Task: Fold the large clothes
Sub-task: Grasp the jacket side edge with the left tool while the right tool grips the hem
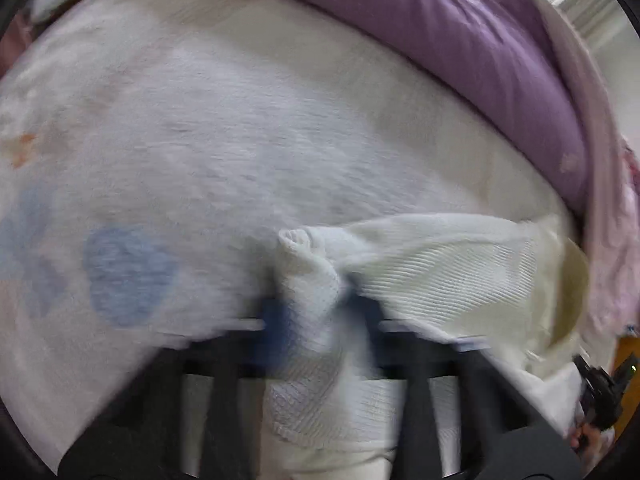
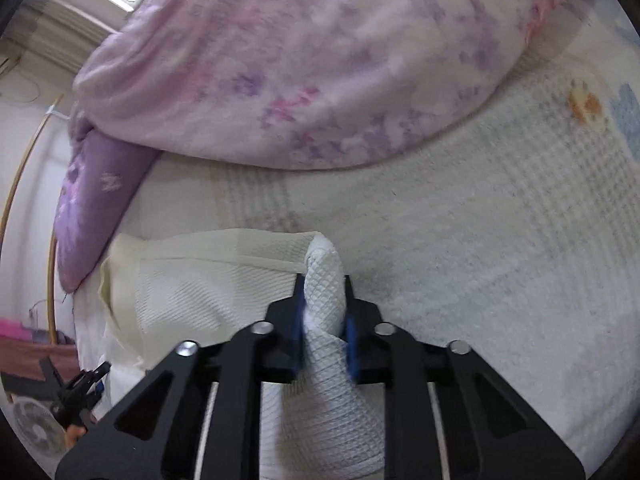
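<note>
We have the left gripper (image 1: pixel 316 312) pinched on a bunched fold of the white garment (image 1: pixel 440 268), and the right gripper (image 2: pixel 323 316) clamped on another fold; cloth stretches sideways from both jaws over the bed (image 2: pixel 480 240).

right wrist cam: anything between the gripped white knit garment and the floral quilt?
Nothing lies there. In the right wrist view only the bare white waffle bedspread separates the white knit garment, pinched in the right gripper, from the floral quilt.

Waffle-knit cloth garment (image 2: pixel 324 360), quilted bedspread (image 2: pixel 500 260)
</note>
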Available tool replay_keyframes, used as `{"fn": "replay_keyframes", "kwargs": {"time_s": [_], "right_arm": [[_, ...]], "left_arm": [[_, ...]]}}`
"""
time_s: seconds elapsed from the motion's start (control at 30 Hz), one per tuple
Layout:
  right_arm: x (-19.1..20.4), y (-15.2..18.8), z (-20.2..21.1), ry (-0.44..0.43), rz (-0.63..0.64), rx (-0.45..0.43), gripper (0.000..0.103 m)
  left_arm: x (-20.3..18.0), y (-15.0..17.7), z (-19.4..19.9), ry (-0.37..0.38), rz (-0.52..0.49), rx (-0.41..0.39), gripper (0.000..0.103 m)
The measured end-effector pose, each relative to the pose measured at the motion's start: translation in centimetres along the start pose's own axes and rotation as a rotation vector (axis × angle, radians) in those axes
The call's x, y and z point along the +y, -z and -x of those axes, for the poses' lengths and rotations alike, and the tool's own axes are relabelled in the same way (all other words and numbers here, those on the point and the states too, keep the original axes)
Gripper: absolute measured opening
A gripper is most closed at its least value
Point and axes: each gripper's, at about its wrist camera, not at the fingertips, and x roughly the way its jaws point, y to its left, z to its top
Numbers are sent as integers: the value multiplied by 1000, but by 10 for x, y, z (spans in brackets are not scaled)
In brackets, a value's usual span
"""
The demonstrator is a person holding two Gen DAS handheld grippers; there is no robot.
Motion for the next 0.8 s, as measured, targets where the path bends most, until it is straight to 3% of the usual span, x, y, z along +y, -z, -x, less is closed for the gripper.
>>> {"fn": "replay_keyframes", "kwargs": {"time_s": [0.1, 0.23, 0.37, 0.5, 0.63, 0.77, 0.8], "right_arm": [[17, 8, 32, -33, 57, -80, 11], [43, 31, 95, -88, 173, -169, 11], [58, 75, 155, -93, 247, -228, 10], [39, 135, 212, -91, 231, -236, 10], [10, 192, 249, -52, 187, -195, 10], [-32, 252, 250, 22, 121, -71, 13], [-45, 269, 240, 37, 84, -4, 17]], "left_arm": [[-14, 12, 35, 14, -74, -120, 9], [-23, 41, 96, 91, -121, -227, 9], [-13, 93, 167, 139, -139, -311, 9], [14, 142, 203, 145, -105, -303, 9], [53, 208, 223, 96, -53, -250, 9], [92, 264, 208, 27, 6, -130, 12], [100, 280, 202, 2, 26, -103, 15]]}}
